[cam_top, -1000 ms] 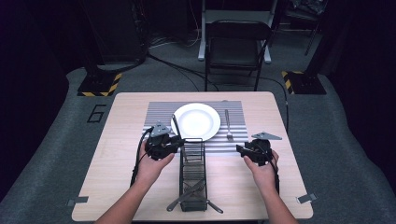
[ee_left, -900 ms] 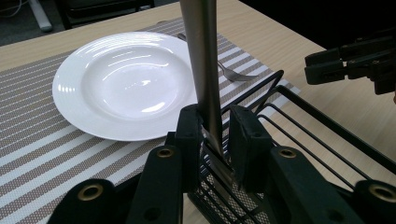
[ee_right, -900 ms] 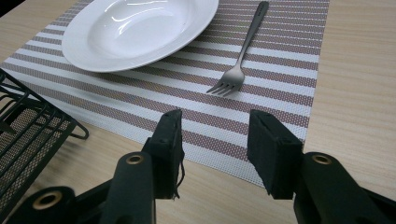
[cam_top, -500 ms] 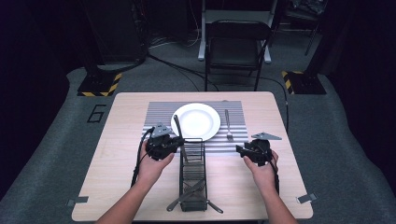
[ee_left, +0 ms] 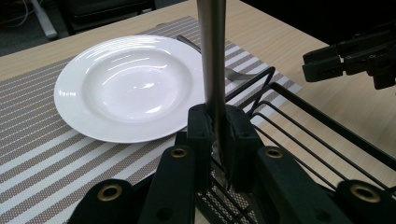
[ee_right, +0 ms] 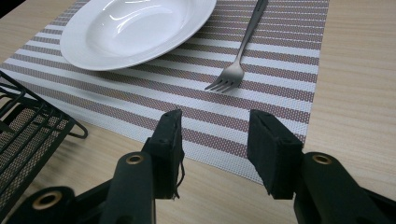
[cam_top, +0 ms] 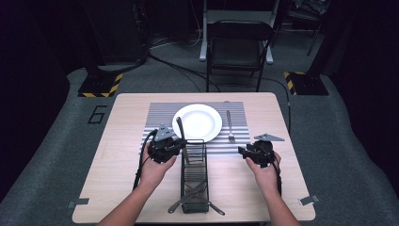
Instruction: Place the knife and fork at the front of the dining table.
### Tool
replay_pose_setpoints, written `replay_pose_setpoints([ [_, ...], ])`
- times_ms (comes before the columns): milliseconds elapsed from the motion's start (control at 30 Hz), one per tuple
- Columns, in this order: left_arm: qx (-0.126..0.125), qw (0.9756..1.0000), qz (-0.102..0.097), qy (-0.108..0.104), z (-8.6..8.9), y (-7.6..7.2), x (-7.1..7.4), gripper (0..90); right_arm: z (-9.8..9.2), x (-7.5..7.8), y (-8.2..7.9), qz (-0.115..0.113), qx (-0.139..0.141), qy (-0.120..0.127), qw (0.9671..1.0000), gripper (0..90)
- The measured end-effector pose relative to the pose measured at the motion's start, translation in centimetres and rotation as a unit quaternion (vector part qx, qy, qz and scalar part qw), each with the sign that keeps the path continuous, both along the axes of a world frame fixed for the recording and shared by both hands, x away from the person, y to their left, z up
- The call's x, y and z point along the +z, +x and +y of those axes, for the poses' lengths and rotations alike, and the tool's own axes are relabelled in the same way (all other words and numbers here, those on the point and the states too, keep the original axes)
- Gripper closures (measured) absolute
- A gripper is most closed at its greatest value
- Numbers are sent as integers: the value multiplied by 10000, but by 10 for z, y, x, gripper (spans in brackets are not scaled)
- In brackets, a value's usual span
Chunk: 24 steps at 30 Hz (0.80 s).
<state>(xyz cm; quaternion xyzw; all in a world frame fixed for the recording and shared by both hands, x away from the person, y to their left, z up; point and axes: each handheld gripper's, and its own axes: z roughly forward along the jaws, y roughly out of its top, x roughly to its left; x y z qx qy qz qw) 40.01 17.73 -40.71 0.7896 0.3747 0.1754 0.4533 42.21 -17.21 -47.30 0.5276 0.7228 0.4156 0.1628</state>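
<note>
Place setting, partly laid: plate and fork on mat, centre frame. Left gripper clamps a knife handle above the rack; right gripper gapes empty. Rack utensils remain.

Left gripper grips an upright utensil beside the plate.

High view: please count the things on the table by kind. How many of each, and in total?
Plate: 1
Placemat: 1
Fork: 1
Wire rack: 1
Upright utensil in the left gripper: 1
Utensils lying in the rack: 2, as far as visible
Total: 7
</note>
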Motion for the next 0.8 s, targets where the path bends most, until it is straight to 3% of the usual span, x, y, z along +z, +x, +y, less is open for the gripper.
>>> replay_pose_setpoints([
  [500,-68,9999,-85,-38,-6,-7,0,823,0,-2,0,22,-18,7,10000,549],
  [800,-89,9999,-105,-40,-7,-8,11,823,-2,-2,0,21,-39,10,10000,549],
])
